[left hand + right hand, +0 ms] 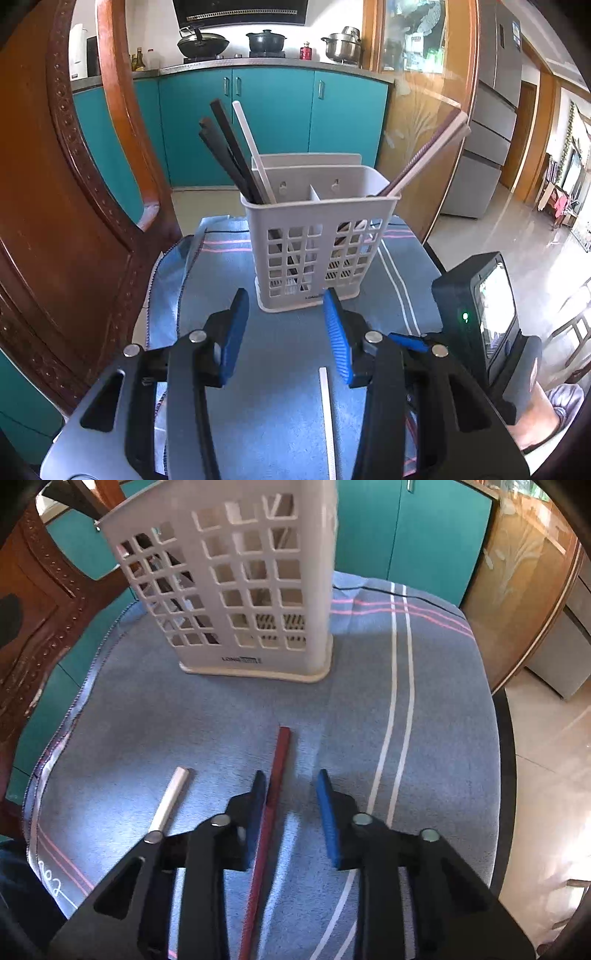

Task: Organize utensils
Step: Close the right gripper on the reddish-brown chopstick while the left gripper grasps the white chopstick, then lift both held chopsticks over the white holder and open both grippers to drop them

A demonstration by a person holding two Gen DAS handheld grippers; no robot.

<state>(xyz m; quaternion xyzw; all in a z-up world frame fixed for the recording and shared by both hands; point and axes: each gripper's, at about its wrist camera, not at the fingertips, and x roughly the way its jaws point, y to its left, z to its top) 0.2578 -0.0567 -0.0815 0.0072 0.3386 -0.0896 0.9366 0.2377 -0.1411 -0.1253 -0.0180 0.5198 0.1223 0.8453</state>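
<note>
I am mid-pickup; my right gripper point(291, 786) stands open astride the red chopstick point(271, 812) on the desk point(443, 720), pads not yet pressing; next I must close squarely; my left gripper point(284, 314) hangs open, empty; holder point(236, 590) at twelve o'clock.

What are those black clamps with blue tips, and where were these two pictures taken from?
They are hand-held grippers, one in each of a person's hands, each carrying a camera looking along its two fingers. One picture is from the left gripper, the other from the right gripper. On a blue striped cloth stands a white slotted utensil holder with chopsticks already inside. A white chopstick and a dark red chopstick lie loose. Nothing is held: the red one lies between the right gripper's open fingers, which are apart from it on one side.
</note>
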